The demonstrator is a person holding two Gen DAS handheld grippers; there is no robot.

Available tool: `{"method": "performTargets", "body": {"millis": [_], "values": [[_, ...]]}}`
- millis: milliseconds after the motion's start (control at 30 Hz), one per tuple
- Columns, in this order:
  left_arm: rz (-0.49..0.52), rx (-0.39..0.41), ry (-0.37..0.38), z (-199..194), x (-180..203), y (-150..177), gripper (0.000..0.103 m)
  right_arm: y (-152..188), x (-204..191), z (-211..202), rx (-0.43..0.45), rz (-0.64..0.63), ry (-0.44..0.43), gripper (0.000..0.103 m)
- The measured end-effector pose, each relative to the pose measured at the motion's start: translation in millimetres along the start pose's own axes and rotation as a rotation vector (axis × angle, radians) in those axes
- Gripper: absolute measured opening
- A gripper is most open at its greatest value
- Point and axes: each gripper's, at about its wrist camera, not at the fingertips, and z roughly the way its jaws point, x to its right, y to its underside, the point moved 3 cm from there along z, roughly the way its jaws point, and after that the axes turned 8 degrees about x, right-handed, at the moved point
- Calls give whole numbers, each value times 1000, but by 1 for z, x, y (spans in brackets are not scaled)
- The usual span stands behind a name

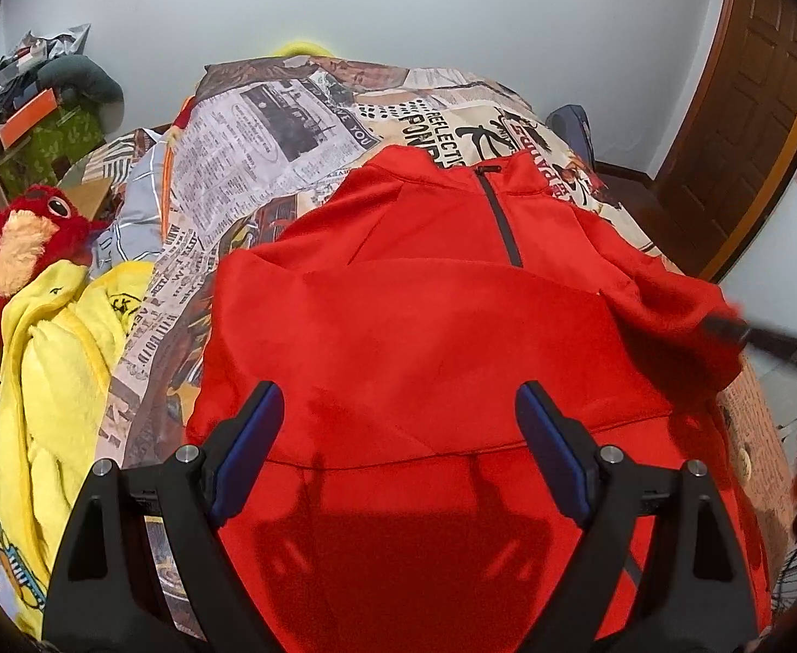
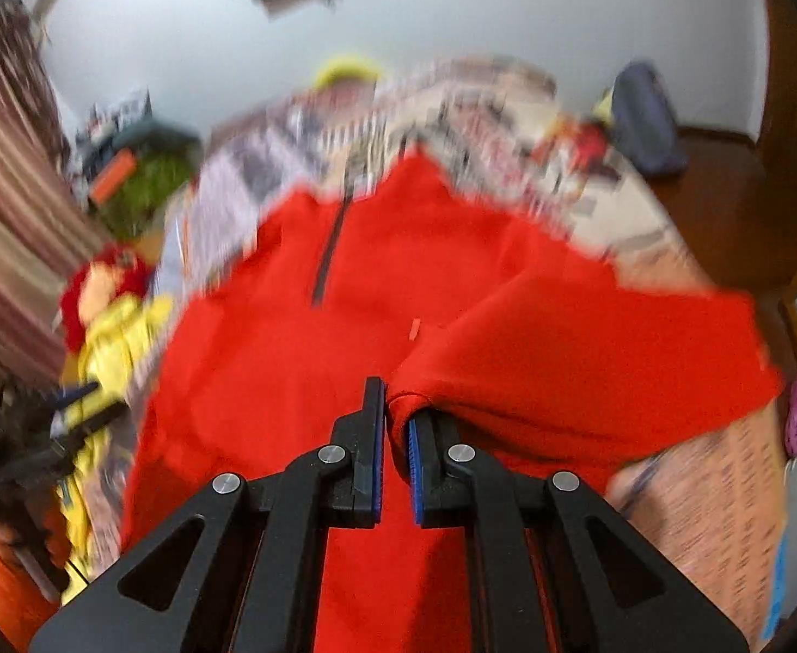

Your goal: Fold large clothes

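A large red pullover with a short dark zip at the collar lies front up on the bed, its left side folded in over the body. My left gripper hovers open and empty above the lower body of the pullover. My right gripper is shut on the cuff end of the red sleeve and holds it lifted over the right side of the garment. The right wrist view is motion-blurred. The right gripper shows as a dark blur at the right edge of the left wrist view.
The bed has a newspaper-print cover. A yellow fleece garment and a red plush toy lie at the bed's left side. Cluttered shelves stand far left. A wooden door is at right.
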Motion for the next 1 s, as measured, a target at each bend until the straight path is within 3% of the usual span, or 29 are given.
{"method": "performTargets", "body": {"millis": [167, 233, 267, 333, 467, 667, 1000], "values": [[20, -18, -5, 2, -1, 8, 87, 27, -9, 22, -142, -54, 25, 12], [32, -26, -5, 3, 0, 12, 87, 33, -14, 18, -171, -95, 31, 20], [37, -30, -5, 5, 1, 14, 87, 35, -15, 14, -181, -109, 12, 30], [45, -38, -5, 7, 3, 17, 87, 36, -17, 3, -178, -113, -16, 40], [48, -48, 8, 11, 8, 21, 87, 27, -13, -17, -118, -105, -29, 42], [54, -48, 20, 13, 14, 21, 87, 1, 50, -52, 50, 99, 68, 62], [59, -54, 23, 17, 16, 23, 87, 2, 163, -29, 27, 408, 245, 62]]}}
